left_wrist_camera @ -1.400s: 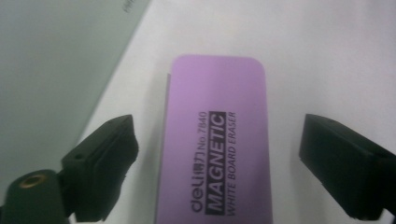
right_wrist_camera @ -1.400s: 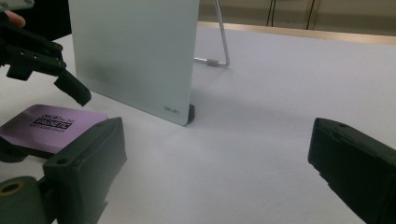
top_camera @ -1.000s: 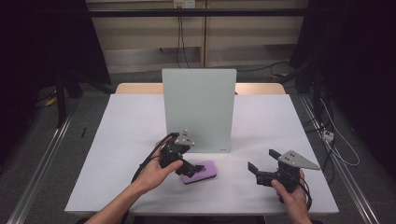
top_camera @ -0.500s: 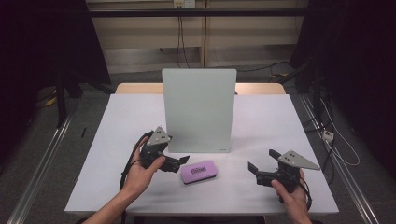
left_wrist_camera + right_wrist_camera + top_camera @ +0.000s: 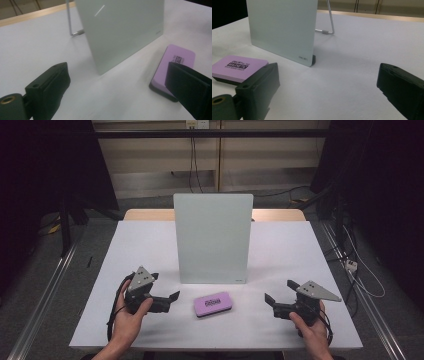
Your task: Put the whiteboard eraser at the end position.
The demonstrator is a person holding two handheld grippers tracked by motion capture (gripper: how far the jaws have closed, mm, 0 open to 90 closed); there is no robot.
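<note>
— High view first: where's the eraser?

— The purple eraser (image 5: 214, 303) lies flat on the white table (image 5: 150, 245), label up, near the front edge and just in front of the upright board (image 5: 213, 237). Nothing touches it.

— And the left gripper?

— The left gripper (image 5: 171, 300) sits just to the left of the eraser, held low over the table by the left hand (image 5: 129, 317). Its jaws stand wide apart with nothing between them. In the left gripper view the eraser (image 5: 175, 62) shows beside the right-hand jaw, partly hidden behind it, with the board (image 5: 120, 30) beyond.

— The other one?

— The right gripper (image 5: 279, 296) is well apart from the eraser, off to the right near the table's front, in the right hand (image 5: 310, 330). Its jaws are spread too, empty. From the right gripper view the eraser (image 5: 238, 66) lies behind the left jaw, and the board (image 5: 282, 27) stands on a wire stand (image 5: 329, 27)
</note>
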